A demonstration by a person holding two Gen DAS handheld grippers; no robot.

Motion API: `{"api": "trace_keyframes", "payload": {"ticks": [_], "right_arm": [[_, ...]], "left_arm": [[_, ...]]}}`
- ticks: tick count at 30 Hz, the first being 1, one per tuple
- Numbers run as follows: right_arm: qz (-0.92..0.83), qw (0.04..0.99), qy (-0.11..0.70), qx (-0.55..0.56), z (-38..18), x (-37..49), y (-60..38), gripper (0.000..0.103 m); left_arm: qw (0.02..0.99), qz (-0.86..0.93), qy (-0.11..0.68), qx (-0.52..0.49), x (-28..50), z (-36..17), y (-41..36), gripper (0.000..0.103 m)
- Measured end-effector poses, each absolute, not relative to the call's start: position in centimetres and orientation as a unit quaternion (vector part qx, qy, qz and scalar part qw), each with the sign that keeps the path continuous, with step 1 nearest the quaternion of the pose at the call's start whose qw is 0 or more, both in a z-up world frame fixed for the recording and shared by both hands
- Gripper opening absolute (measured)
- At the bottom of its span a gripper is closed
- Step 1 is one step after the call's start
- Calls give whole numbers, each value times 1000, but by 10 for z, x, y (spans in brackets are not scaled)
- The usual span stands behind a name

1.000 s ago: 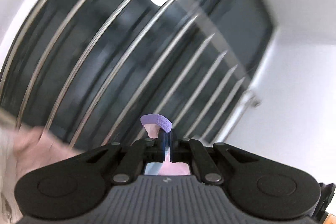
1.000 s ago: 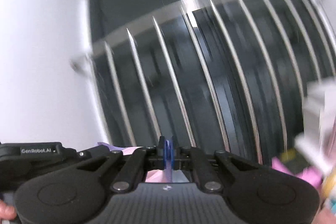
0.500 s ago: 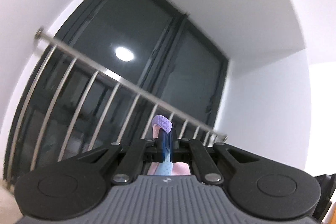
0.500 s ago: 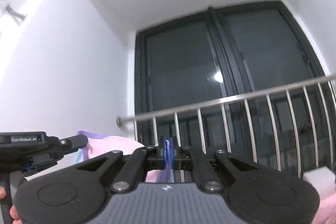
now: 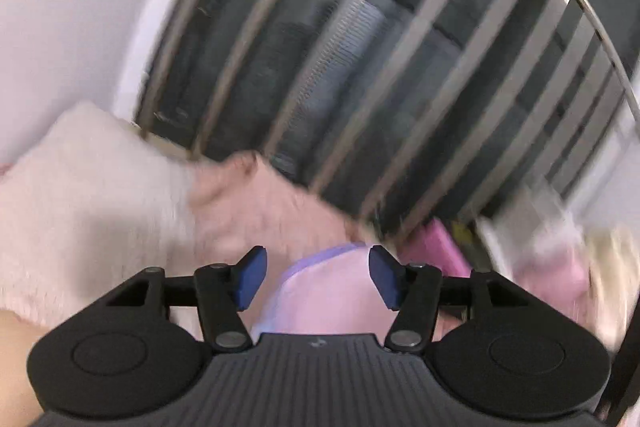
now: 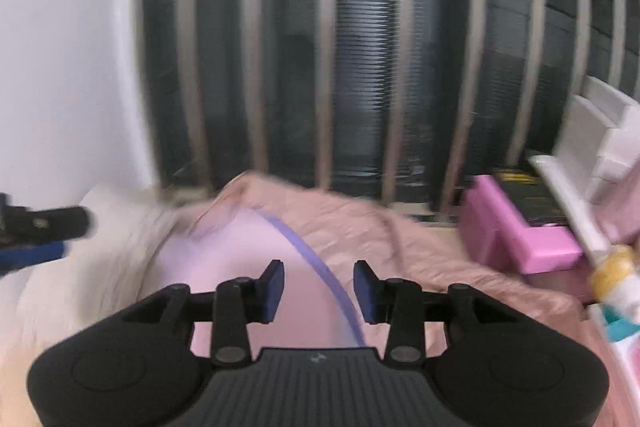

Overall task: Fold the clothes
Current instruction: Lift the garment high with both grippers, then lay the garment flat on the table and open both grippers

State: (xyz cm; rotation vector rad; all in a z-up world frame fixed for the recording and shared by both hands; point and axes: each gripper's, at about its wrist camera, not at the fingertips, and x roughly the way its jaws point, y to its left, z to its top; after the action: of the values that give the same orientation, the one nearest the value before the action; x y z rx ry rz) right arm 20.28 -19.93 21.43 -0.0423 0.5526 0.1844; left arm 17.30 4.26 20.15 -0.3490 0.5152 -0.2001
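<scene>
A pale pink garment with a purple trim lies below my left gripper, which is open and empty above it. The same garment lies under my right gripper, also open and empty, with the purple trim line running between its fingers. The garment rests on a pink quilted blanket. The left gripper's body shows at the left edge of the right wrist view. Both views are blurred by motion.
A fluffy cream pillow lies at the left. A metal railing before dark windows stands behind the bed. Pink boxes, white boxes and a bottle crowd the right side.
Both grippers were shut on the garment and held high facing the window; now both have dropped toward the bed and opened, and the garment lies loose below them.
</scene>
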Motion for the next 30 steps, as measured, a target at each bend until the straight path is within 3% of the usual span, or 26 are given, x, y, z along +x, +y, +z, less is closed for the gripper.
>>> {"api": "trace_keyframes", "payload": {"ticks": [2,6,11,14,17,19,20,21,22,23,24,30], "right_arm": [[115,955,272,-31,189,169,-204,39],[221,937,272,2,147,56,-232,52],[287,905,313,8,74,-78,-264,51],[311,881,353,47,47,-106,-269,41],[307,882,355,31,39,-114,-263,29],[309,881,357,13,34,-111,-254,25],[308,880,361,5,30,-108,-249,25],[309,880,362,-2,29,-110,-246,23],[309,879,364,-8,27,-111,-243,20],[308,880,362,-12,23,-111,-240,7],[306,881,360,-15,21,-112,-238,4],[268,914,299,61,52,-104,-260,3]], "left_arm": [[955,-101,257,-111,129,177,30,59],[944,-175,276,-49,15,119,10,72],[906,-260,332,-33,-96,57,-23,73],[896,-277,347,-27,-120,35,-40,73],[892,-257,373,-3,-119,24,-51,58],[892,-242,381,4,-118,20,-49,30],[893,-237,382,-4,-114,21,-45,23],[892,-237,384,-30,-110,22,-38,8],[889,-239,385,-64,-106,23,-29,2],[885,-240,386,-98,-102,24,-21,2],[881,-242,386,-131,-98,24,-12,2],[843,-217,302,-388,-77,34,61,2]]}}
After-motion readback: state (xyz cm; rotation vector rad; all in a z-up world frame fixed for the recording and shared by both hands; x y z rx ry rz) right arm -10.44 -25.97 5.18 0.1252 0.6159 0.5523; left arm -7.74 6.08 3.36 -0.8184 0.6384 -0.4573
